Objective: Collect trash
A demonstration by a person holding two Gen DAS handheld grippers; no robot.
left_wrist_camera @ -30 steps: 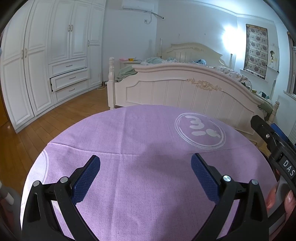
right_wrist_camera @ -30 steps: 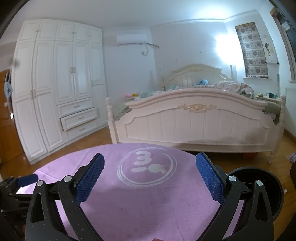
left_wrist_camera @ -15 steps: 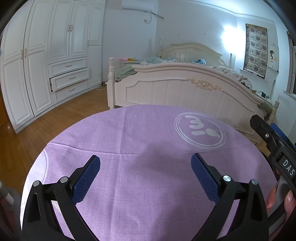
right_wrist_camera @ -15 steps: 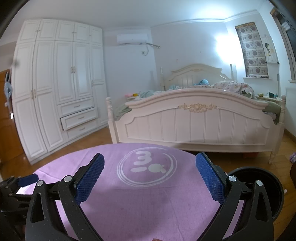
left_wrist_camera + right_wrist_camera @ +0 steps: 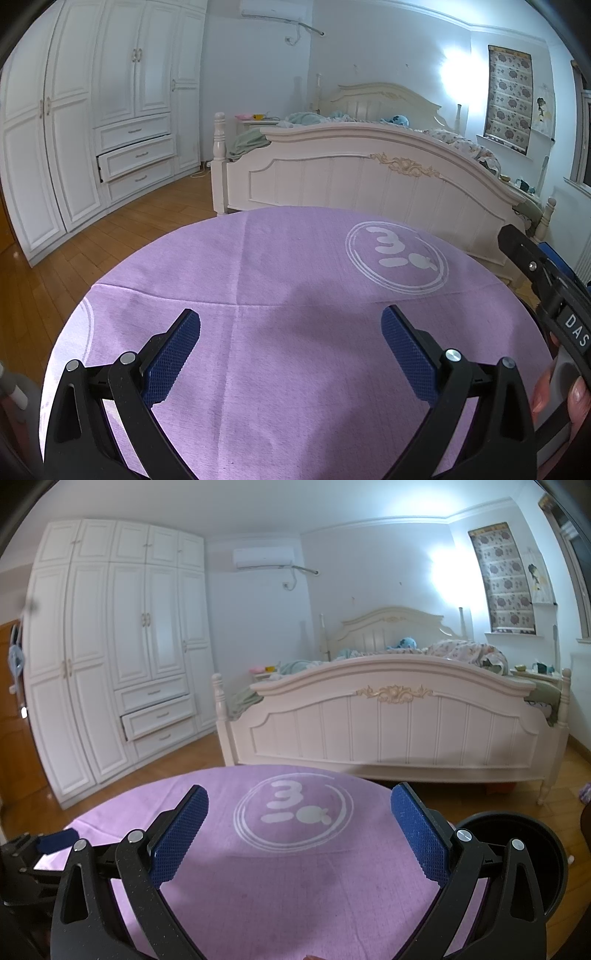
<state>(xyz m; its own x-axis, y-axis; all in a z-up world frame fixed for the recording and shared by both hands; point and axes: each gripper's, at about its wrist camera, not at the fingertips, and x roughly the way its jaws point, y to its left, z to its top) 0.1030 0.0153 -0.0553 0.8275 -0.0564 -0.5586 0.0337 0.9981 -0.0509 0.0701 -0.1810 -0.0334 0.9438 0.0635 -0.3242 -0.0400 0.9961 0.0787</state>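
Note:
My left gripper (image 5: 291, 332) is open and empty above a round table with a purple cloth (image 5: 280, 266) that bears a white logo (image 5: 397, 254). My right gripper (image 5: 299, 812) is open and empty above the same cloth (image 5: 295, 878), near the logo (image 5: 293, 814). A black round bin (image 5: 517, 849) stands beside the table at the lower right of the right wrist view. No trash shows on the cloth. The right gripper's body (image 5: 546, 295) shows at the right edge of the left wrist view; the left gripper (image 5: 40, 849) shows at the left edge of the right wrist view.
A cream bed (image 5: 399, 716) stands just behind the table. A white wardrobe (image 5: 110, 657) with a partly open drawer (image 5: 159, 716) lines the left wall. Wooden floor (image 5: 110, 229) lies between the table and the wardrobe.

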